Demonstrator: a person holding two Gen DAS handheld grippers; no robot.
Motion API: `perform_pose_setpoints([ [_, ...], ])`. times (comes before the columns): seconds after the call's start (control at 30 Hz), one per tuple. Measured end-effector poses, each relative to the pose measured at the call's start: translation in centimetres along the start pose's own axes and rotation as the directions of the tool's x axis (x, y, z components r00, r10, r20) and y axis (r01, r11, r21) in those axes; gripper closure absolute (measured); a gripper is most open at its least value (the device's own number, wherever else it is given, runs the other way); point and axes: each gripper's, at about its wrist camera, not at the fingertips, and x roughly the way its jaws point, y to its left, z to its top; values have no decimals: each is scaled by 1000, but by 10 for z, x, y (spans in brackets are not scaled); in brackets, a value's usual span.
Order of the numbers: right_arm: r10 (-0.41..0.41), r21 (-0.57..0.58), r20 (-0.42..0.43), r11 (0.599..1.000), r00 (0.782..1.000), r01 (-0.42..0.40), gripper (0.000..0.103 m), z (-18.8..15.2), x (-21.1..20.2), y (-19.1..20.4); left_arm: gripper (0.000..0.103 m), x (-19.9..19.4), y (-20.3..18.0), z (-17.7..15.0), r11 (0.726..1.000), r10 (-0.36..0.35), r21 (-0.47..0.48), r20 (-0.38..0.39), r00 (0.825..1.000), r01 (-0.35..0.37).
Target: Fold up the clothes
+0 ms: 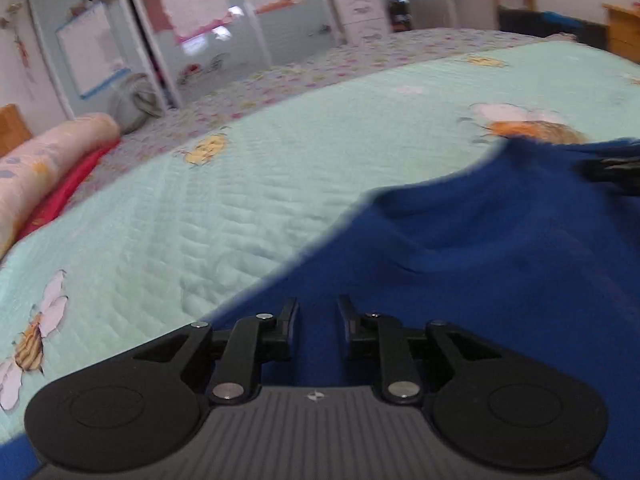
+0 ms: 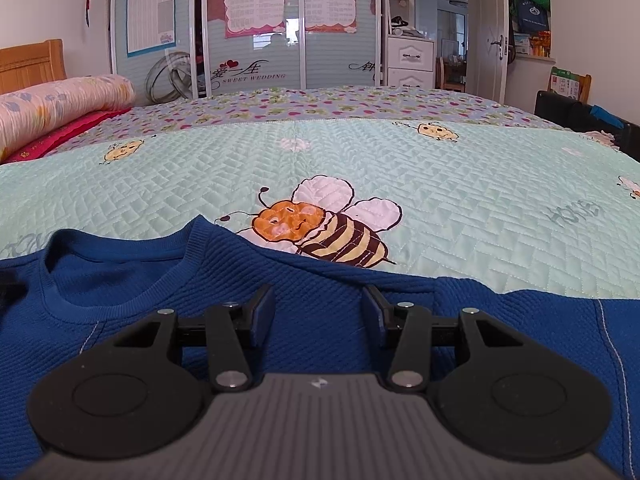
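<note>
A blue sweater (image 2: 320,320) is spread on the bed quilt (image 2: 440,168). The grasping step is judged in hand: left gripper (image 1: 318,312) and right gripper (image 2: 319,304) fingers are parted over fabric, gripping nothing. Closure on the shoulders comes next.

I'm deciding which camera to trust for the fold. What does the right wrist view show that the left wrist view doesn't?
Only the right wrist view shows the blue knit sweater's round ribbed neckline, the whole large embroidered bee and the right gripper, jaws apart over fabric. Only the left wrist view shows the left gripper over the sweater's edge. Both share the blue sweater and the mint quilted bedspread.
</note>
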Motion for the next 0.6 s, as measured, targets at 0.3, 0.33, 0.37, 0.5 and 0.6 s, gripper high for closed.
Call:
perform_pose_setpoints([
  [0.3,8,10,0,1000,1000,-8,54,0,1,-2,63,-91,45,-33,961,-44,-272,7,999,45],
  [0.33,8,10,-1,1000,1000,-8,54,0,1,-2,61,-111,38,-45,957,-90,-276,25,996,94],
  [0.37,9,10,-1,1000,1000,-9,54,0,1,-2,61,-113,32,-55,959,-99,-266,24,995,102],
  [0.5,7,6,-3,1000,1000,-7,54,0,1,-2,47,-111,10,-92,969,-116,-219,13,993,116],
  [0.6,9,8,-4,1000,1000,-9,54,0,1,-2,40,-94,25,-94,953,-83,-294,-13,996,76],
])
